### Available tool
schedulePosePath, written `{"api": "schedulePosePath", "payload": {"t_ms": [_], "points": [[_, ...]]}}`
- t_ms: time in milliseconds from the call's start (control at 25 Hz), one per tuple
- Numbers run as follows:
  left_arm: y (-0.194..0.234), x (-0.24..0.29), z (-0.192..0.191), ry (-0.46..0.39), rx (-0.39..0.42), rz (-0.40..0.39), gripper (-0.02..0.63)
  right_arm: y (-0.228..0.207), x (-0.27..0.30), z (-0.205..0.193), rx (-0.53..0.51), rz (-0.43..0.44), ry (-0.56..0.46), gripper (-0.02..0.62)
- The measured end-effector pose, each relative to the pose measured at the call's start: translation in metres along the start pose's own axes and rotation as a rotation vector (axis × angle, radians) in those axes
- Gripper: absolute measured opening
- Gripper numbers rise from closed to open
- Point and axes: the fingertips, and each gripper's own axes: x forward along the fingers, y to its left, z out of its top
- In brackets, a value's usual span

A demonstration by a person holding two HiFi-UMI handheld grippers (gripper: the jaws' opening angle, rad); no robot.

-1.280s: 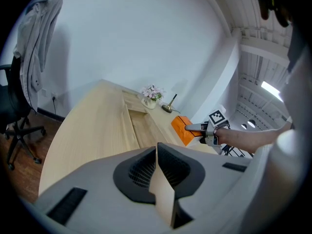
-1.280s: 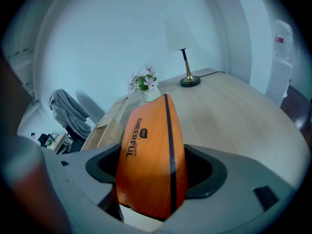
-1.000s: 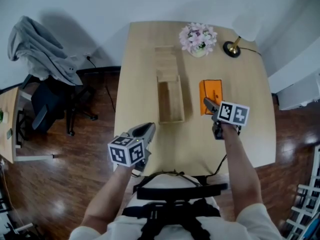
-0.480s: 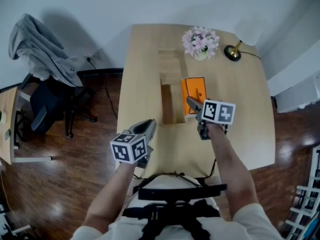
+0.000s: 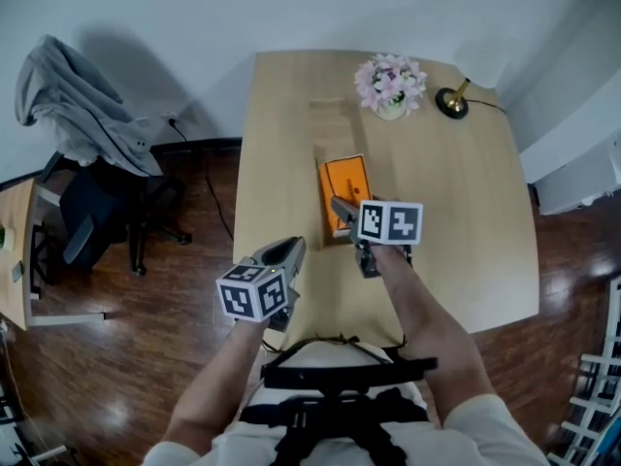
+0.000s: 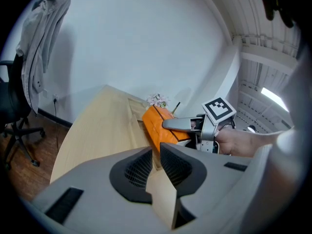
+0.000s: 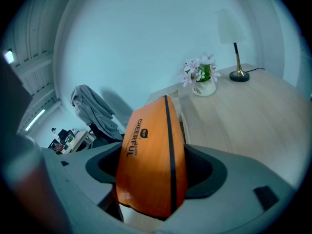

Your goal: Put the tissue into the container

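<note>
Just 1 tissue pack [image 5: 346,187] in R tool [image 5: 342,210]; 1 container [image 5: 318,168].

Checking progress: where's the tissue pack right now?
Head view: the tissue pack is mid-table, clamped in the right gripper, over the container, with the flowers beyond it.

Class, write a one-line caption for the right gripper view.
The right tool clamps an orange tissue pack over the wooden table, flowers and lamp beyond.
</note>
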Motion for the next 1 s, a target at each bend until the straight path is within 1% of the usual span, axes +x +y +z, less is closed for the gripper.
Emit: {"api": "schedulePosePath", "payload": {"t_ms": [200, 440, 600, 800, 1000], "points": [[0.002, 0.001, -0.002, 0.007, -0.002, -0.008, 0.034, -0.001, 0.015, -0.011, 0.008, -0.032, 0.029, 0.376], [0.005, -0.002, -0.002, 0.013, -0.008, -0.015, 0.034, -0.005, 0.024, -0.024, 0.022, -0.099, 0.064, 0.380], [0.006, 0.000, -0.003, 0.020, -0.009, -0.020, 0.034, -0.003, 0.029, -0.027, 0.065, -0.084, 0.059, 0.383], [0.004, 0.002, -0.004, 0.028, -0.010, -0.025, 0.034, -0.002, 0.032, -0.026, 0.055, -0.071, 0.060, 0.382], [-0.001, 0.006, -0.004, 0.030, -0.001, -0.034, 0.034, -0.005, 0.029, -0.022, 0.083, -0.044, 0.046, 0.382]]}}
